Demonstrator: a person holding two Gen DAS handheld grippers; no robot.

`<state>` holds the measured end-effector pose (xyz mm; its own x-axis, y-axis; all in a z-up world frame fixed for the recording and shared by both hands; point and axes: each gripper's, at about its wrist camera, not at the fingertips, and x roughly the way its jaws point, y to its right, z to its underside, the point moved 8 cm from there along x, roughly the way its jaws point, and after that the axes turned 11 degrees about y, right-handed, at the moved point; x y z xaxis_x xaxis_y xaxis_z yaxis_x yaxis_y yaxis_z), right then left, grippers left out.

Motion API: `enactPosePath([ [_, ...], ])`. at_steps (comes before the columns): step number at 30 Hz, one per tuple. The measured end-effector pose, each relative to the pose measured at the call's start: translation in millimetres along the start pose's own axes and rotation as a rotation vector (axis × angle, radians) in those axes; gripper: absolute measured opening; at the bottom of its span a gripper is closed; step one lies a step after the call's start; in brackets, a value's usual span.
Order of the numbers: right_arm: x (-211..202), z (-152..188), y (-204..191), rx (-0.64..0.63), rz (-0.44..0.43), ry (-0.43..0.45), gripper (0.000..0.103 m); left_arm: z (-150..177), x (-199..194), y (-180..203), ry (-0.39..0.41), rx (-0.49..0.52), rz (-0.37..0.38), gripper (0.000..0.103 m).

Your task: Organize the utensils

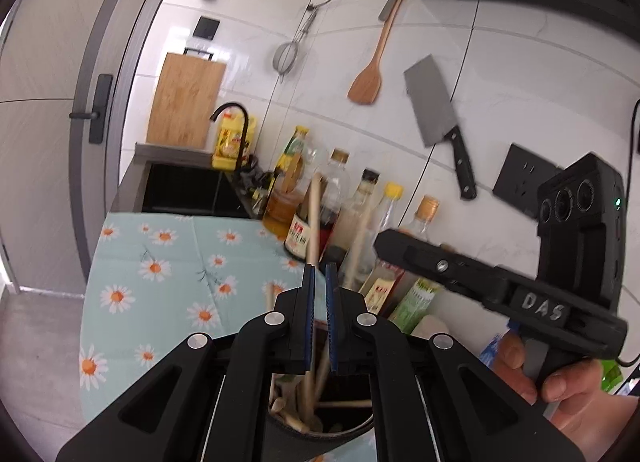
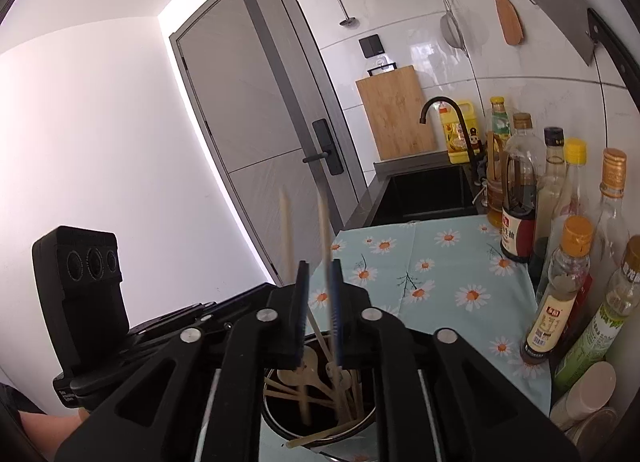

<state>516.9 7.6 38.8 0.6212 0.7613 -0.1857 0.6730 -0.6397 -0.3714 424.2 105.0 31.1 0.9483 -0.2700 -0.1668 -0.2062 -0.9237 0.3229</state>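
A dark round holder [image 1: 352, 428] [image 2: 276, 428] with several wooden spoons and sticks in it stands right below both grippers. My left gripper [image 1: 320, 276] is shut on a pale wooden stick [image 1: 315, 214] that rises upright from the holder. In the right wrist view this gripper [image 2: 200, 312] reaches in from the lower left, and its stick [image 2: 286, 230] looks blurred. My right gripper [image 2: 319, 282] [image 1: 380, 242] is slightly open. A second thin stick [image 2: 324, 230] [image 1: 362, 238] stands between its pads, close along the right pad [image 2: 336, 294], with a gap on the other side.
A daisy-print cloth [image 1: 160, 262] [image 2: 440, 270] covers the counter. Several sauce bottles [image 1: 336, 198] [image 2: 520, 198] line the tiled wall. Beyond lie a black sink [image 2: 432, 190], a faucet [image 1: 236, 130] and a cutting board [image 1: 186, 98]. A cleaver [image 1: 434, 106], spatula and strainer hang on the wall.
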Motion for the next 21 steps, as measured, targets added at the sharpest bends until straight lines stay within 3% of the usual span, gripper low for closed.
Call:
enactPosePath([
  [9,-20,-2,2,0.044,0.015,0.006,0.024,-1,-19,-2,0.002,-0.014,-0.012,0.005],
  [12,-30,-3,-2,0.039,0.028,0.009,0.036,-5,-31,0,0.006,-0.013,-0.019,0.005],
  [18,-62,0,-18,0.012,0.044,0.009,0.039,-8,-61,11,0.008,0.021,-0.022,0.006],
  [20,-72,2,-23,0.009,0.049,0.01,0.043,-6,-73,15,0.006,0.044,-0.038,0.021],
  [21,-80,4,-26,0.007,0.052,0.01,0.044,-4,-79,15,0.006,0.063,-0.064,0.038],
])
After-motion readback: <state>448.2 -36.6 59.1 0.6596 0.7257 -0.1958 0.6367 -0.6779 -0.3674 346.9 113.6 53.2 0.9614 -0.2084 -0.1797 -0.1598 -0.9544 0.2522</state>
